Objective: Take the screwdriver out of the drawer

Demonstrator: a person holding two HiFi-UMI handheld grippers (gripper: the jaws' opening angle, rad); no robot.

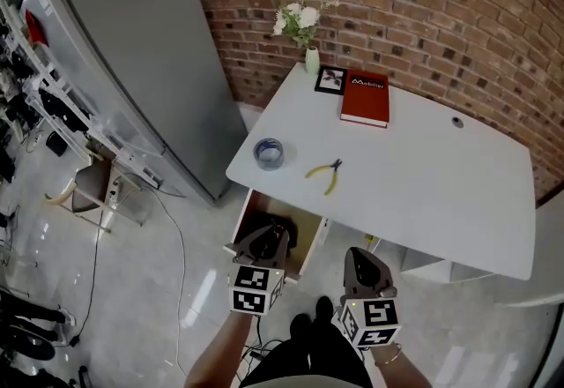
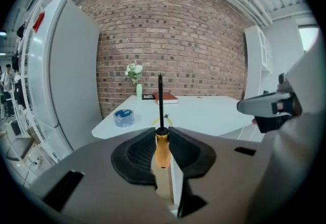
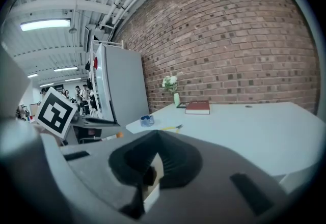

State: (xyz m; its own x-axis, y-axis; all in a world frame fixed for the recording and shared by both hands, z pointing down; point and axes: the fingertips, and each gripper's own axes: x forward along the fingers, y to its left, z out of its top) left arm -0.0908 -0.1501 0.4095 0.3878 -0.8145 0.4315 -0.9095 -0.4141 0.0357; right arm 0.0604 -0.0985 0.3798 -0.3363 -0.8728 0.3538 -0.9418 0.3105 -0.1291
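**Head view.** The left gripper (image 1: pixel 264 241) hangs at lower centre over the open drawer (image 1: pixel 305 226), which juts out from under the white bench (image 1: pixel 423 183). The right gripper (image 1: pixel 361 258) is just to its right.

**Left gripper view.** The jaws are clamped on the screwdriver (image 2: pixel 162 146) at frame centre. They hold its orange handle, and its thin black shaft stands upright above the jaw tips.

**Right gripper view.** The jaws are closed together on nothing. The orange handle end shows at middle left.
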